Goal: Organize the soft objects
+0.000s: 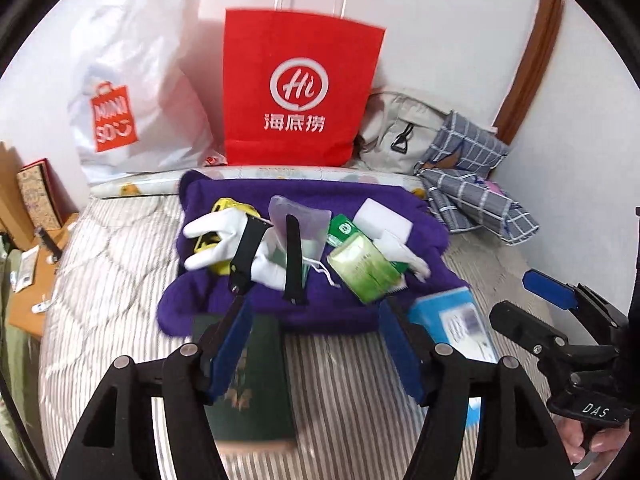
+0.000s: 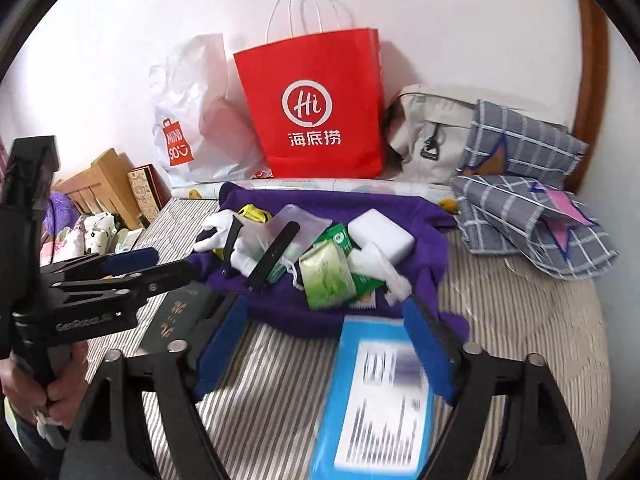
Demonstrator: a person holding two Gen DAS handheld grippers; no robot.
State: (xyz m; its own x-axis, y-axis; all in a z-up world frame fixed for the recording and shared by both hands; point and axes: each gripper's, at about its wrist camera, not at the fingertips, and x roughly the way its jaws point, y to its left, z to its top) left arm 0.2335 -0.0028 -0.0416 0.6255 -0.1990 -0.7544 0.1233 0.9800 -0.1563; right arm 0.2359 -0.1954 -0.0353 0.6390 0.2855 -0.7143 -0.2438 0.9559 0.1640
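Note:
A purple cloth [image 1: 340, 308] [image 2: 280, 312] lies on the striped bed, heaped with small things: a white glove [image 1: 216, 228] [image 2: 218, 222], a black strap [image 1: 294, 260] [image 2: 272, 256], green tissue packs [image 1: 364, 268] [image 2: 326, 276], a white block [image 1: 384, 218] [image 2: 380, 236] and a translucent pouch [image 1: 300, 220]. A dark green book [image 1: 248, 384] [image 2: 176, 320] and a blue packet [image 1: 456, 320] [image 2: 380, 396] lie in front. My left gripper [image 1: 316, 344] is open and empty above the book. My right gripper [image 2: 324, 344] is open and empty over the blue packet.
A red paper bag [image 1: 300, 92] [image 2: 320, 108] and a white plastic bag [image 1: 132, 92] [image 2: 192, 120] stand against the wall. A beige bag [image 1: 404, 132] and grey checked cloth [image 1: 476, 192] [image 2: 532, 208] lie at the right. Wooden furniture [image 2: 104, 184] stands left of the bed.

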